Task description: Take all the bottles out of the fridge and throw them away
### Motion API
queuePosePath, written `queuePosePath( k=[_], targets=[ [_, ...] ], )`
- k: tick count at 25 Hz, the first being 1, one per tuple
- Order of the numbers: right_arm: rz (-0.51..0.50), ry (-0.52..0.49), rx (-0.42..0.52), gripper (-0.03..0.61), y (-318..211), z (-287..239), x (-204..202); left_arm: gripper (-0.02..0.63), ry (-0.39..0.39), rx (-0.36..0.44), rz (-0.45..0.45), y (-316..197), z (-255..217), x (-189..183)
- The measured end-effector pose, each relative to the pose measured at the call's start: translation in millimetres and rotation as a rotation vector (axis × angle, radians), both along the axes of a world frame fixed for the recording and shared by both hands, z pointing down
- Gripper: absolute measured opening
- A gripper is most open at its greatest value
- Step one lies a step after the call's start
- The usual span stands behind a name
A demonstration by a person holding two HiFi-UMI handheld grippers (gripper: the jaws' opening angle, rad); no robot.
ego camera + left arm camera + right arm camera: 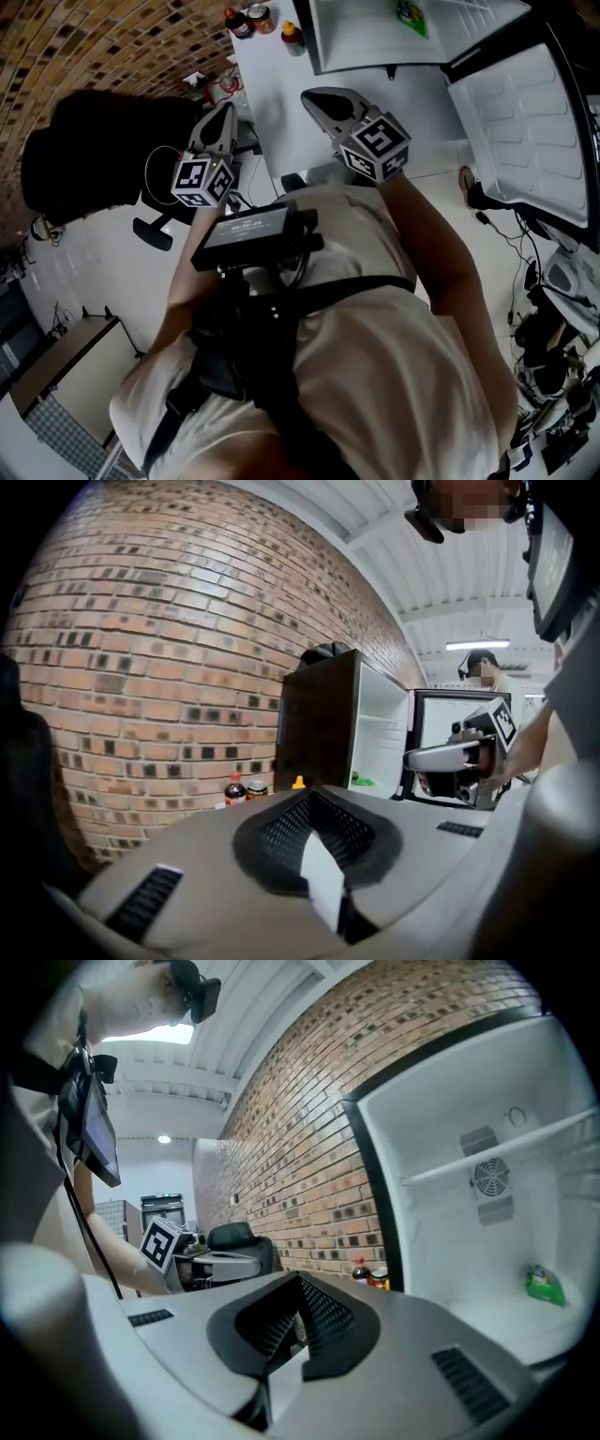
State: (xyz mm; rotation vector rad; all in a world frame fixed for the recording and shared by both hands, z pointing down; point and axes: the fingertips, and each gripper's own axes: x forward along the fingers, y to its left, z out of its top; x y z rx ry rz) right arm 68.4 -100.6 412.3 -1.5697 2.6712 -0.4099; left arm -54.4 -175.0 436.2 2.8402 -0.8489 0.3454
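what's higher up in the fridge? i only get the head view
Observer: The upper shelf is bare, as far as the right gripper view shows it.
Operator: ok is the left gripper carrying anything
Observer: No. The left gripper has its jaws together with nothing between them.
Operator: and the right one
Observer: The right gripper is shut and empty too.
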Motion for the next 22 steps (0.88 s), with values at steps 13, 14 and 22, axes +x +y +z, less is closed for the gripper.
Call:
queuePosePath(
  k=[13, 14, 22],
  targets=[
    [0.192, -0.017, 0.025, -0.012, 35.7, -4.8, 102.8, -0.002, 0.020, 0.051, 0.289, 53.5, -22.0, 141.5],
    [0.205, -0.016, 0.026, -0.011, 38.9, -5.6, 109.6, -0.002, 0.023, 0.049, 0.303, 57.1, -23.1, 149.1],
    [0.278, -0.017, 0.025, -0.011, 64.7, -14.9, 157.5, -0.002, 0.025, 0.025, 0.380, 83.6, -26.4, 198.0]
  ],
)
